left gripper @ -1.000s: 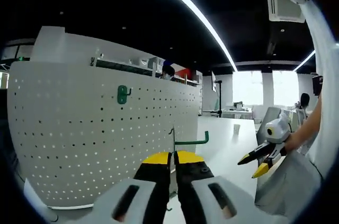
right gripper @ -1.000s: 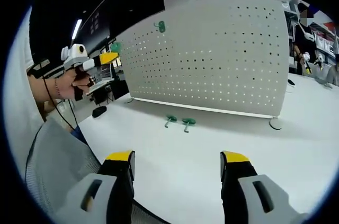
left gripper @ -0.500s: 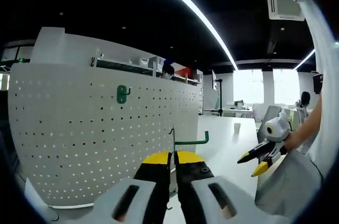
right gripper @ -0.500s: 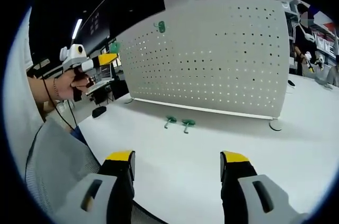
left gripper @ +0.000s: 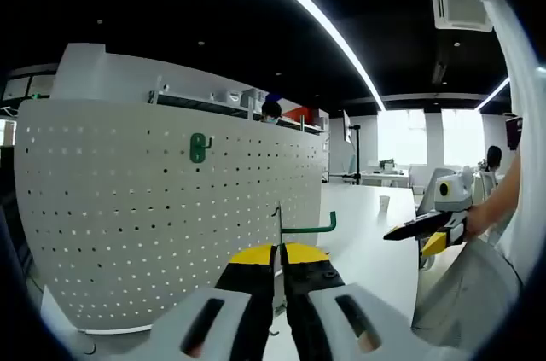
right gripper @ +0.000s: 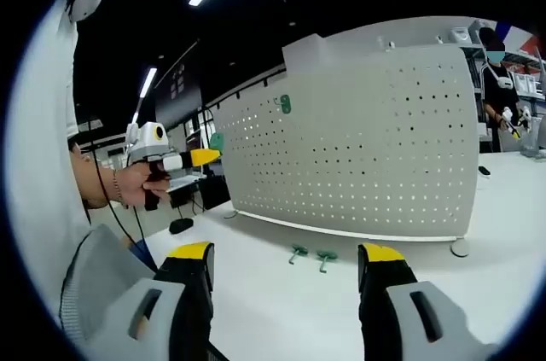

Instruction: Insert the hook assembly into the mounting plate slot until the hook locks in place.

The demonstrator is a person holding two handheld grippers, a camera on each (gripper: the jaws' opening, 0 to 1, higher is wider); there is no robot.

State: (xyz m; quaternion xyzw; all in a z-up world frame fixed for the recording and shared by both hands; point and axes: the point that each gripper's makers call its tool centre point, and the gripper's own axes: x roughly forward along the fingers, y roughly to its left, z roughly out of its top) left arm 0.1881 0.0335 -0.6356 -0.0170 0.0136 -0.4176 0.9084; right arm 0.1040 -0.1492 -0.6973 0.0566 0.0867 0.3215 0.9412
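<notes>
- Left gripper (left gripper: pixel 278 252): the jaws stand together, clamped on the green hook (left gripper: pixel 307 226). The thin upright part of the hook rises from between the yellow jaw tips; its arm runs off to the right of the tips and ends in a short upturned tip.
- Held hook relative to the board: in the left gripper view it lies just in front of the white perforated mounting plate (left gripper: pixel 128 207), toward the plate's right end. Whether it touches the plate cannot be told.
- Mounted hook (left gripper: pixel 199 148): a second green hook sits in the holes of the plate, above and to the left of the left gripper's jaw tips, near the plate's top edge.
- Right gripper (right gripper: pixel 287 252): the jaws stand wide apart and hold nothing. They point over the white table (right gripper: pixel 281 310) toward the plate.
- Loose hooks (right gripper: pixel 312 256): two green hooks lie side by side on the table, ahead of the right gripper and between its two jaws as seen in the right gripper view, near the plate's lower edge.
- In the right gripper view, the left gripper appears to the left, held in a hand (right gripper: pixel 141 183), its yellow tips directed at the left end of the plate.
- In the left gripper view, the right gripper appears far to the right, level with the held hook and well apart from it.
- Beyond the plate: a person (right gripper: pixel 503 105) stands at its far right end, seen in the right gripper view.
</notes>
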